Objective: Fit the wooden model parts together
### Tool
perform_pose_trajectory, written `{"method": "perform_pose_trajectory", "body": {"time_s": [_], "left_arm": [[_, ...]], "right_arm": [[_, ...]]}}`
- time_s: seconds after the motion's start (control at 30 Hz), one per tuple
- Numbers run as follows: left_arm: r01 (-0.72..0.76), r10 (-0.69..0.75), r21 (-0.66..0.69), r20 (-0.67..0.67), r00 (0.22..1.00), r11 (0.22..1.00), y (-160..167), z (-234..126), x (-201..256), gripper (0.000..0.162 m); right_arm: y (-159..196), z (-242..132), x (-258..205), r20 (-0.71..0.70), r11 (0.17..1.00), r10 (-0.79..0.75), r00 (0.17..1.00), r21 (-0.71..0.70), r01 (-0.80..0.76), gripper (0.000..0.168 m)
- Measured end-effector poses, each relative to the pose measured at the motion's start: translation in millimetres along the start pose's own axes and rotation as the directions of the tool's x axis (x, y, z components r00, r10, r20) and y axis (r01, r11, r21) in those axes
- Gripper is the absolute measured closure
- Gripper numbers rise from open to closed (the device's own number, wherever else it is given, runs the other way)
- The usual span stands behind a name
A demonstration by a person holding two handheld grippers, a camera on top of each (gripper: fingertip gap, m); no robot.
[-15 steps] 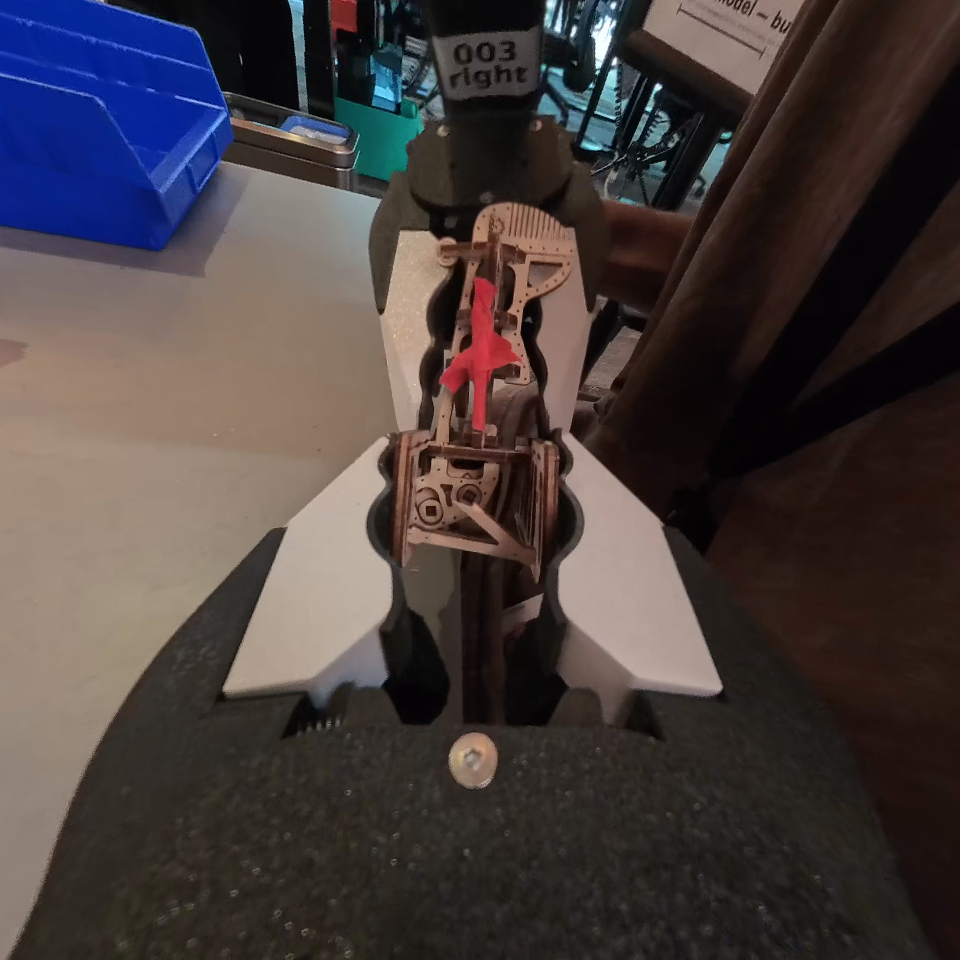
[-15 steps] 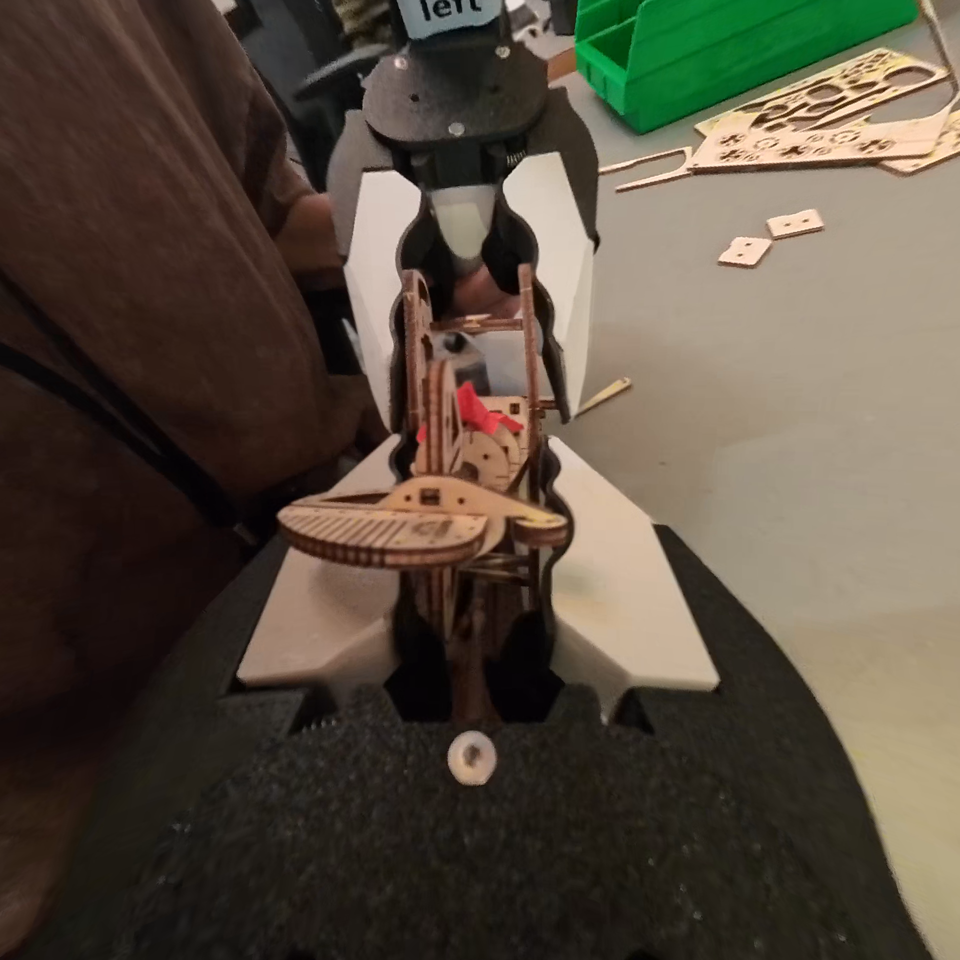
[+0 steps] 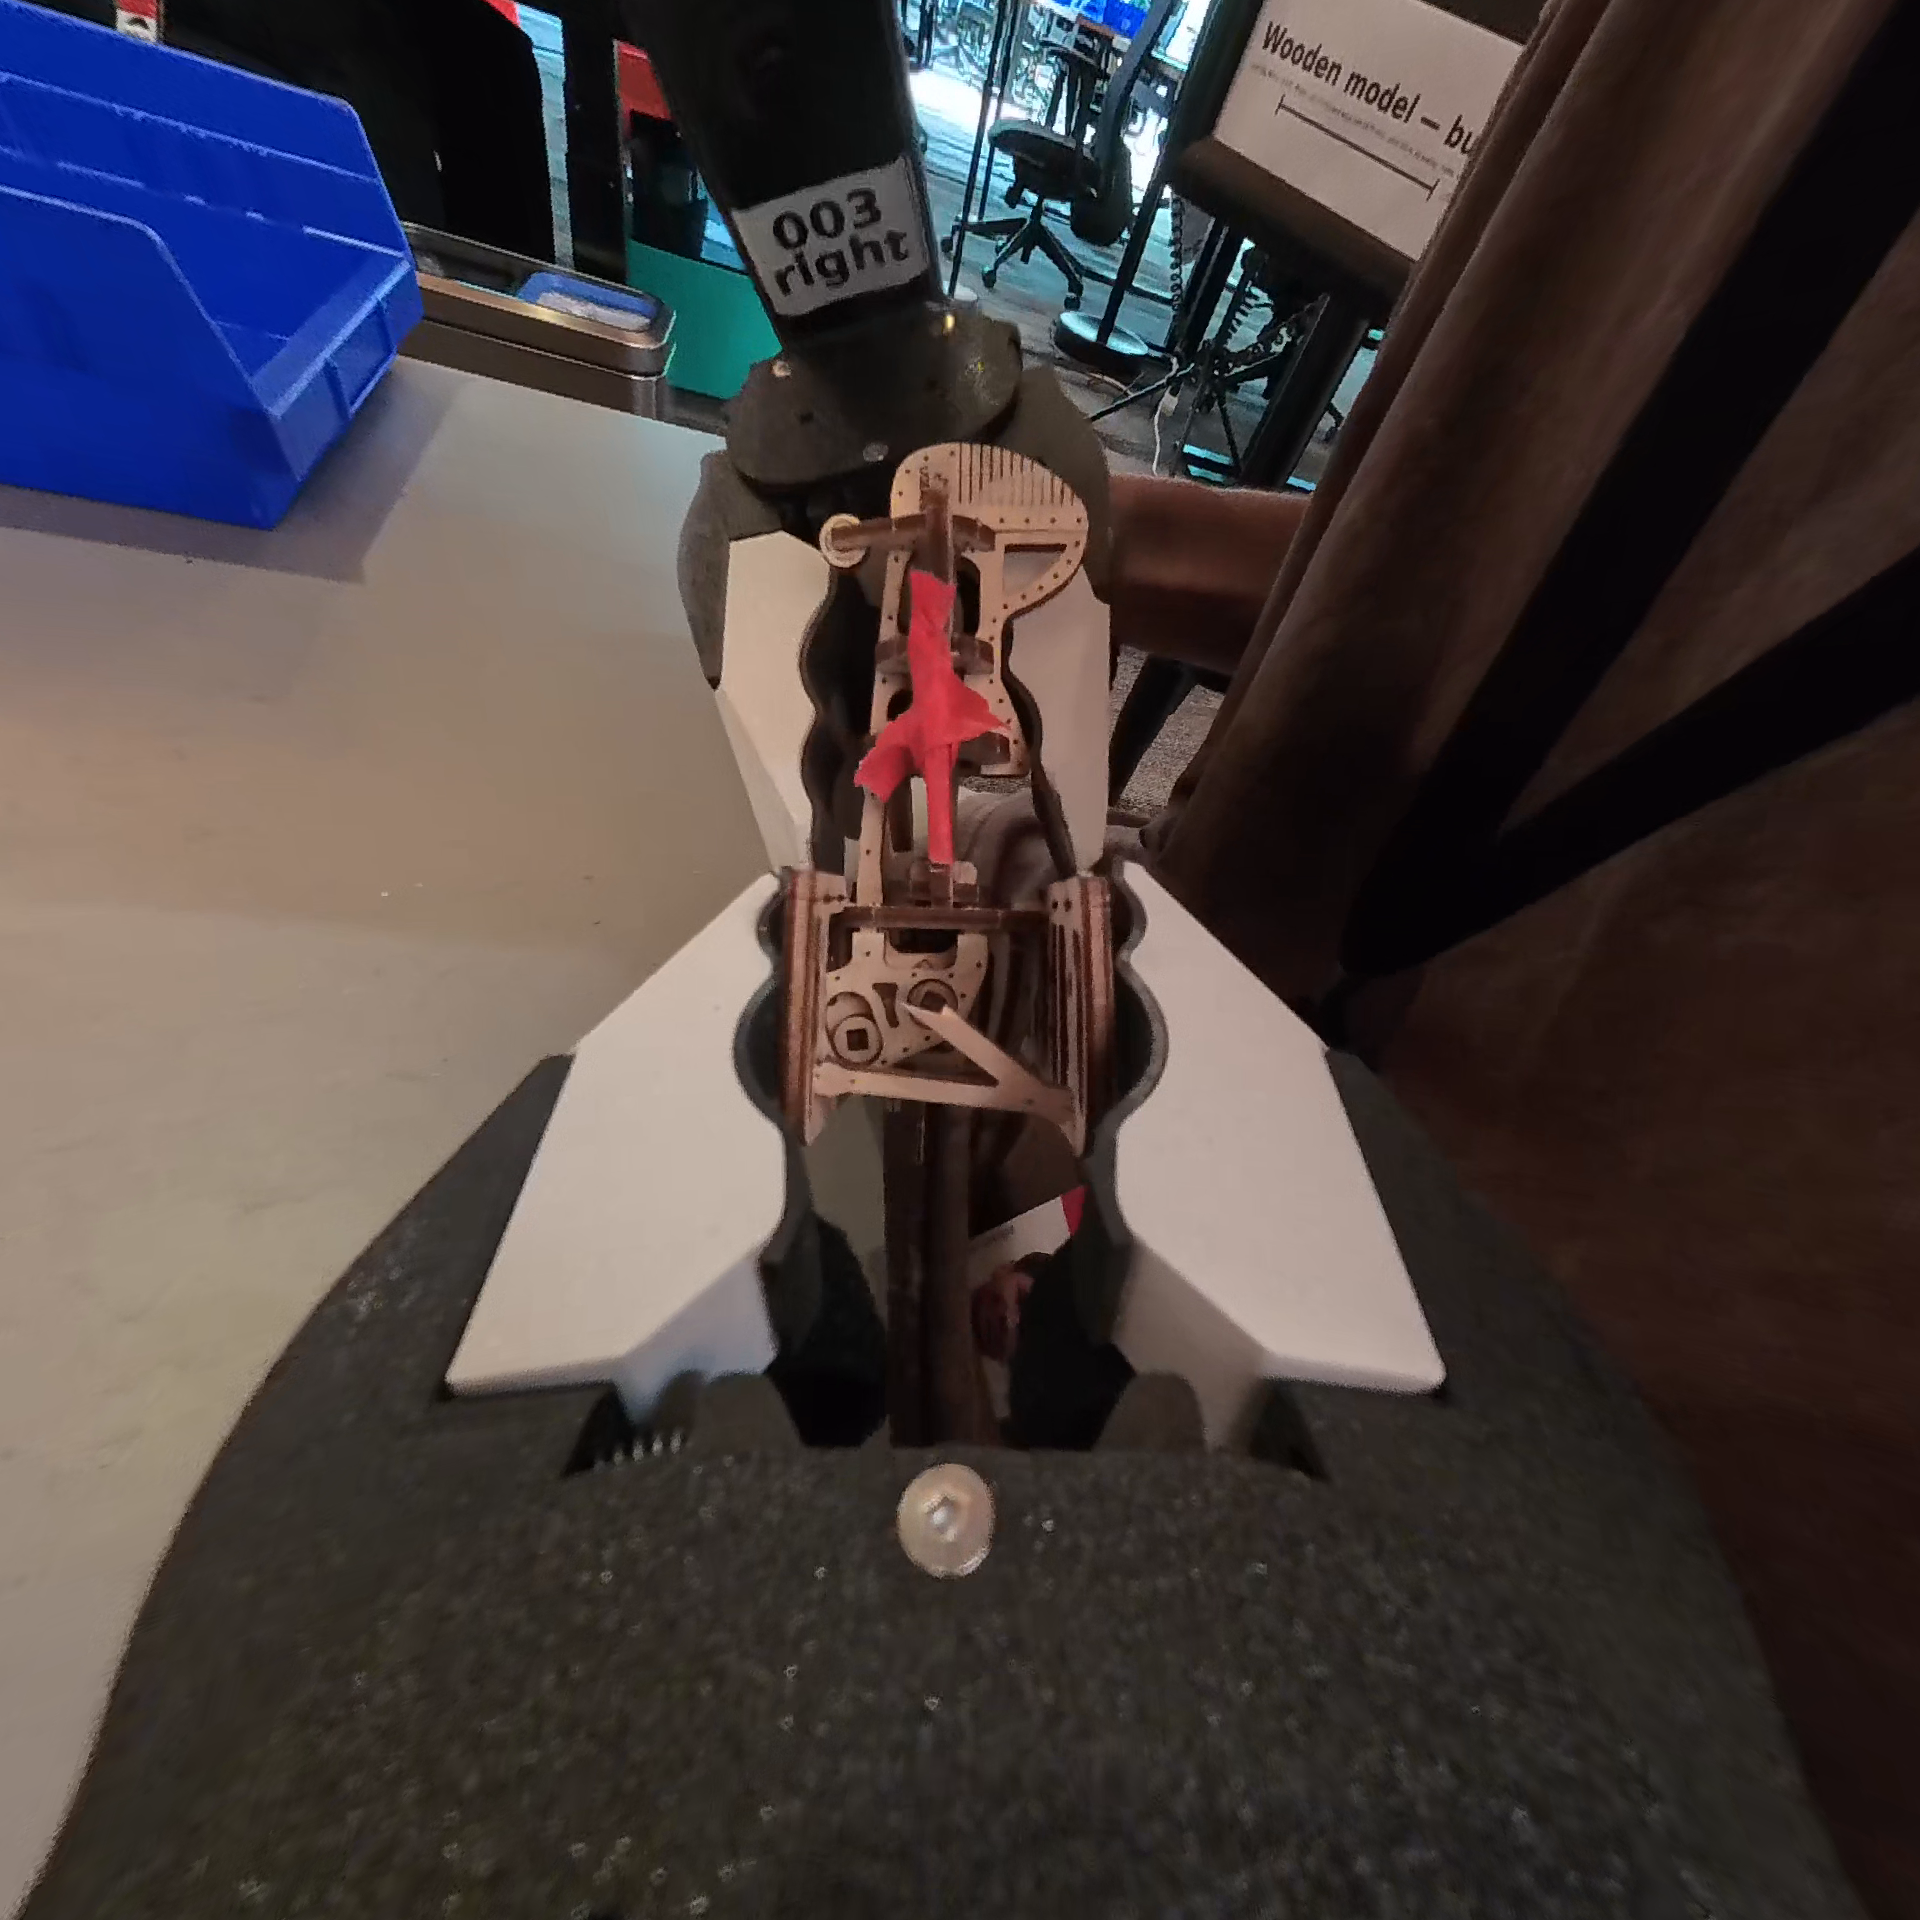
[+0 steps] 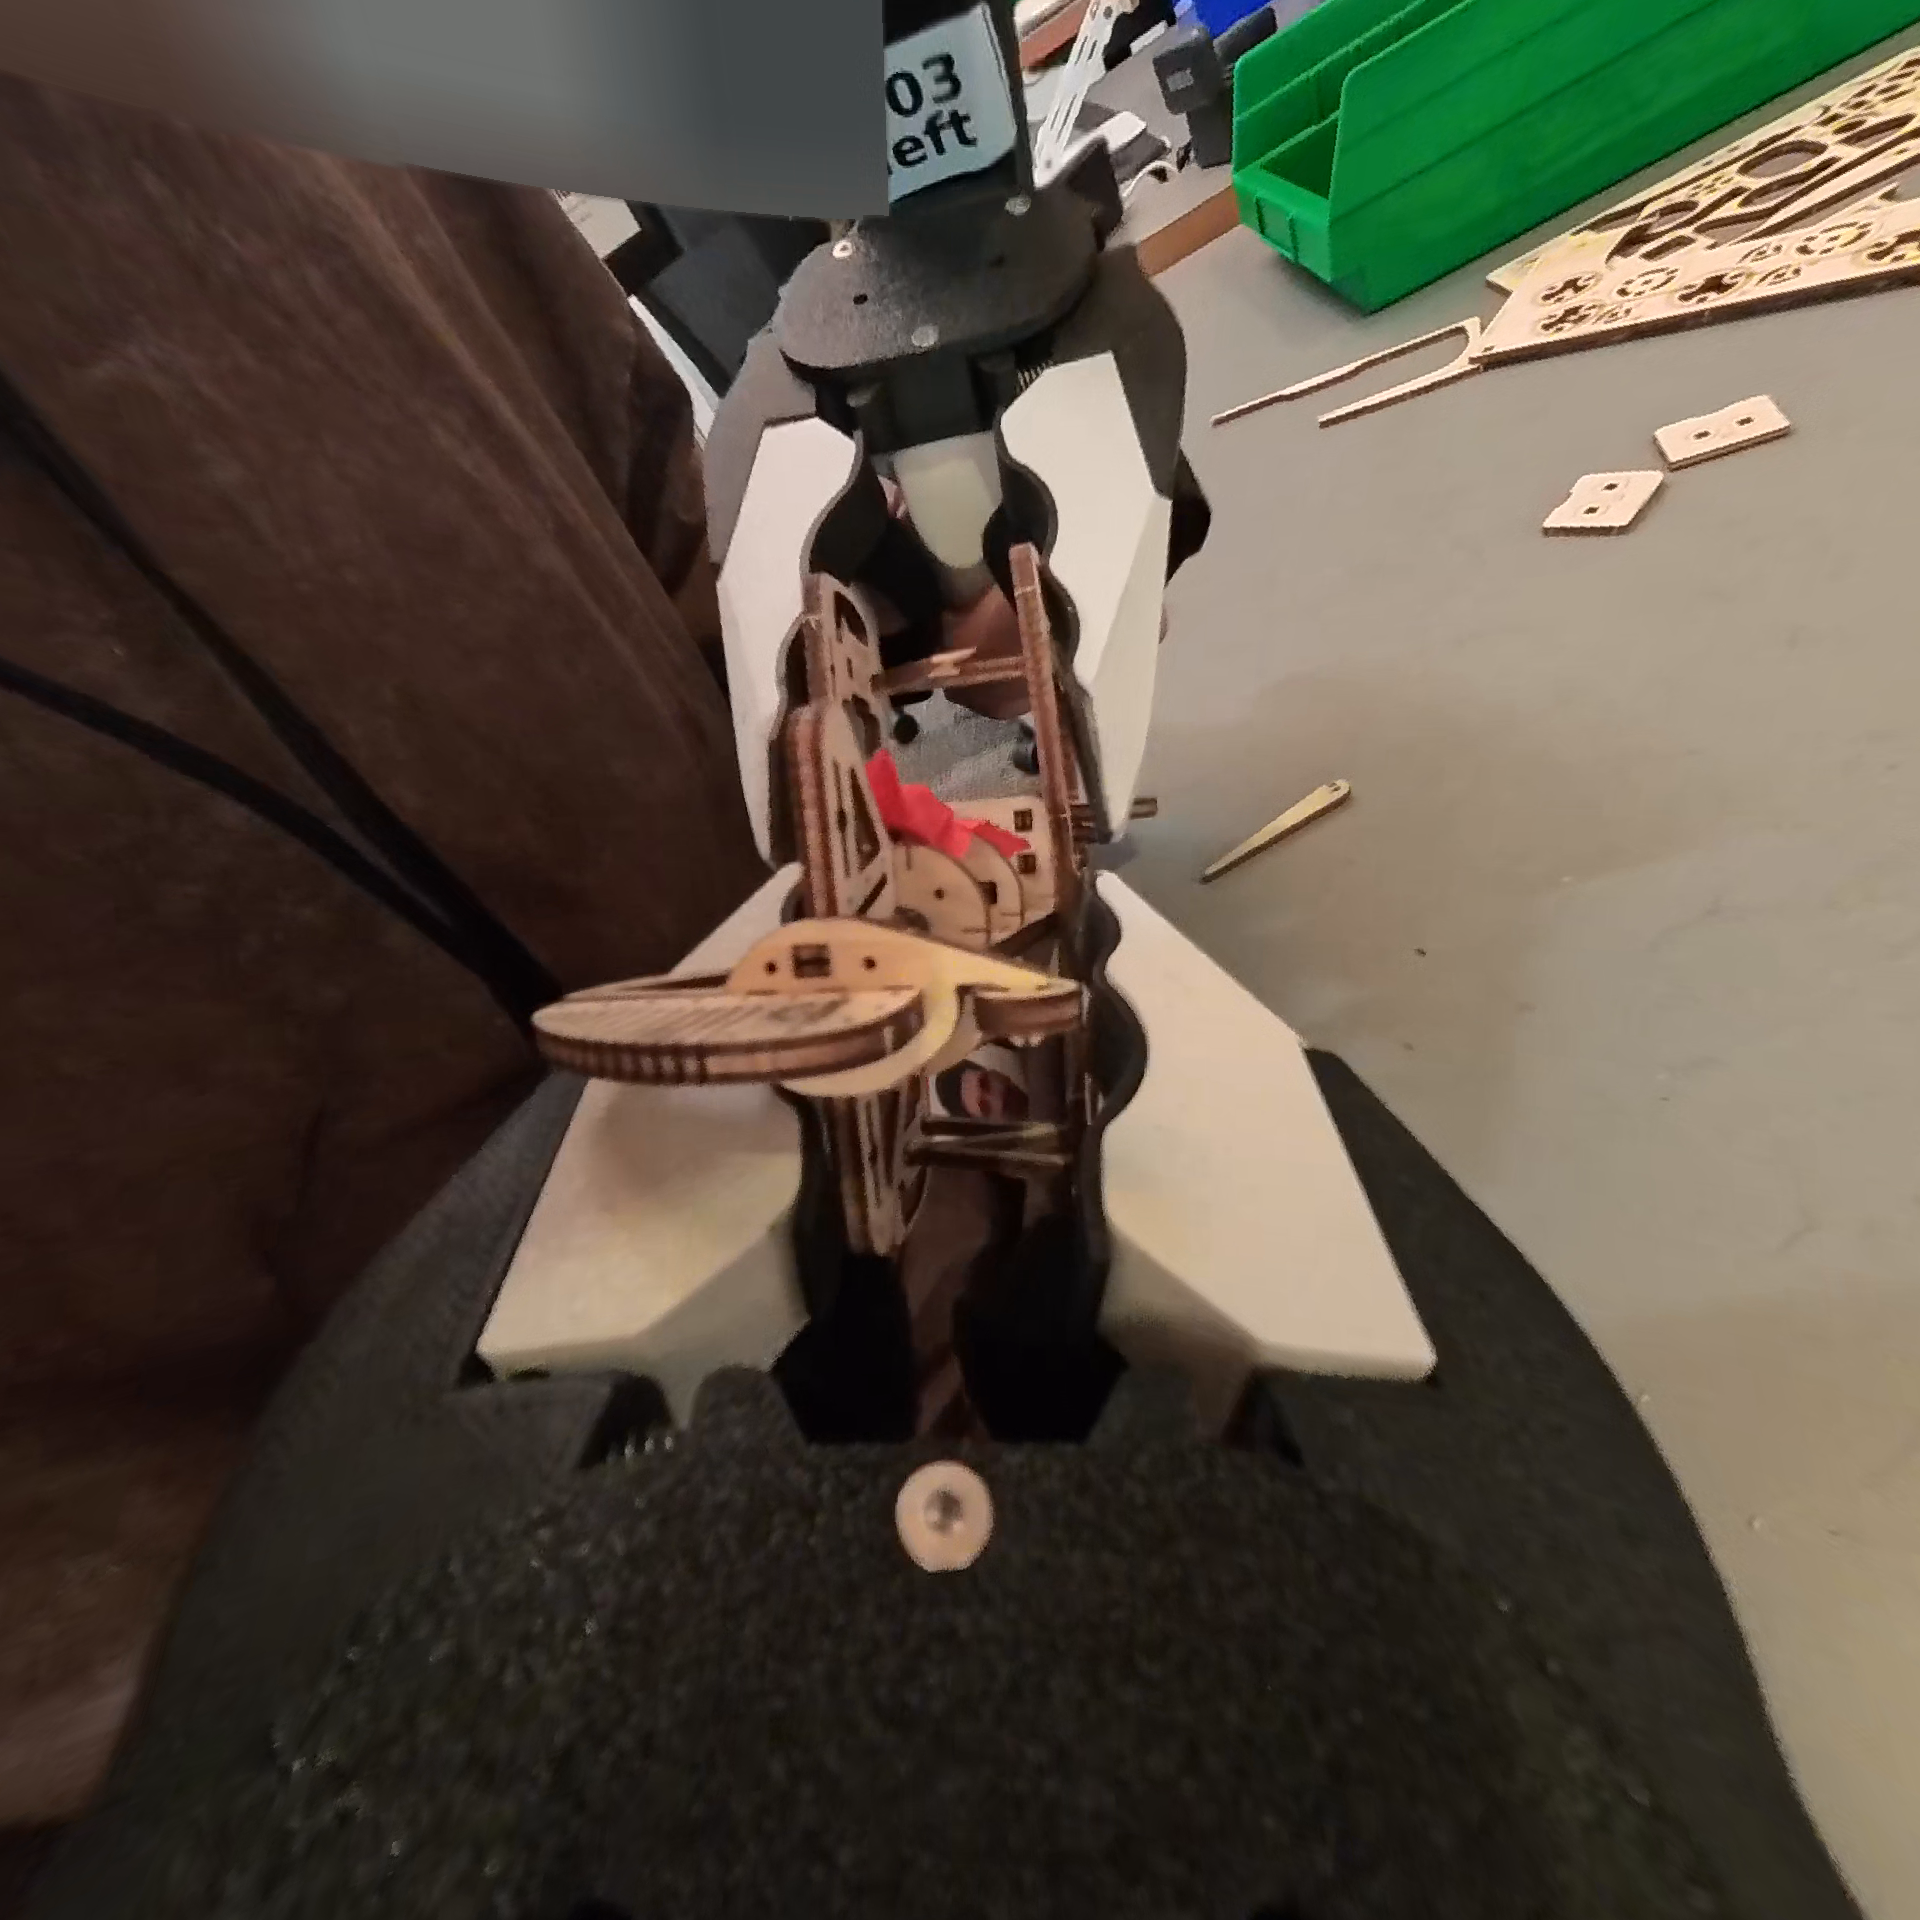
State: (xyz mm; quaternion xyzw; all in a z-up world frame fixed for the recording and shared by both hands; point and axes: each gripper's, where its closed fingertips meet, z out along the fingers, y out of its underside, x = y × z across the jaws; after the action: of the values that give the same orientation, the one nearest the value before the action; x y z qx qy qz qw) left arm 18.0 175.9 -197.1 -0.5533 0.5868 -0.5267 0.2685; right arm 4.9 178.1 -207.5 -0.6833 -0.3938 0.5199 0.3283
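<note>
A wooden model [image 3: 940, 997] of laser-cut plywood with a scrap of red tape [image 3: 925, 727] on it is held in the air between both grippers, which face each other. My left gripper [image 3: 951, 904] is shut on the boxy frame end. My right gripper [image 3: 940, 805], opposite, is shut on the narrower end with a fan-shaped piece [image 3: 997, 499]. In the right wrist view my right gripper [image 4: 945, 894] clamps the model [image 4: 966, 894], whose fan-shaped piece [image 4: 727, 1023] sticks out left. The left gripper [image 4: 935, 826] grips the far frame.
A blue bin [image 3: 177, 291] and a metal tin [image 3: 540, 332] stand at the grey table's far left. A green bin [image 4: 1507, 135], plywood sheets [image 4: 1714, 239], two small wooden plates [image 4: 1600, 499] and a thin stick [image 4: 1278, 831] lie on the table. A person's brown garment [image 3: 1610, 727] is close by. Less than 4 cm separates the two grippers' tips.
Both grippers keep their hold on the model. The right gripper has tilted a little and sits slightly lower in the left wrist view; the fan-shaped piece has risen slightly in the right wrist view.
</note>
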Motion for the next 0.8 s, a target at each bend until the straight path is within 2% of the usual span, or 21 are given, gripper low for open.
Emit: {"method": "perform_pose_trajectory", "body": {"time_s": [0.33,0.43,0.7,0.8], "left_arm": [[0.021,-0.021,-0.019,-0.003,1.0,1.0,2.2,4.1,3.0,0.112],[0.007,-0.006,-0.012,0.022,1.0,1.0,0.6,2.2,-1.9,0.112],[0.182,-0.18,0.034,-0.067,0.981,0.983,-2.8,0.2,-2.3,0.109],[0.2,-0.196,0.062,-0.062,0.979,0.978,-6.4,-3.0,-6.2,0.109]], "right_arm": [[3.9,-3.3,-1.1,0.005,0.999,-0.008,1.0,-0.045,0.009,0.125],[-0.7,-1.9,3.1,-0.009,1.0,0.002,1.0,-0.008,-0.002,0.123],[4.6,2.6,0.2,-0.005,1.0,-0.005,1.0,-0.016,0.005,0.123],[7.5,0.6,5.1,-0.03,0.999,0.013,0.999,-0.04,-0.014,0.117]]}}
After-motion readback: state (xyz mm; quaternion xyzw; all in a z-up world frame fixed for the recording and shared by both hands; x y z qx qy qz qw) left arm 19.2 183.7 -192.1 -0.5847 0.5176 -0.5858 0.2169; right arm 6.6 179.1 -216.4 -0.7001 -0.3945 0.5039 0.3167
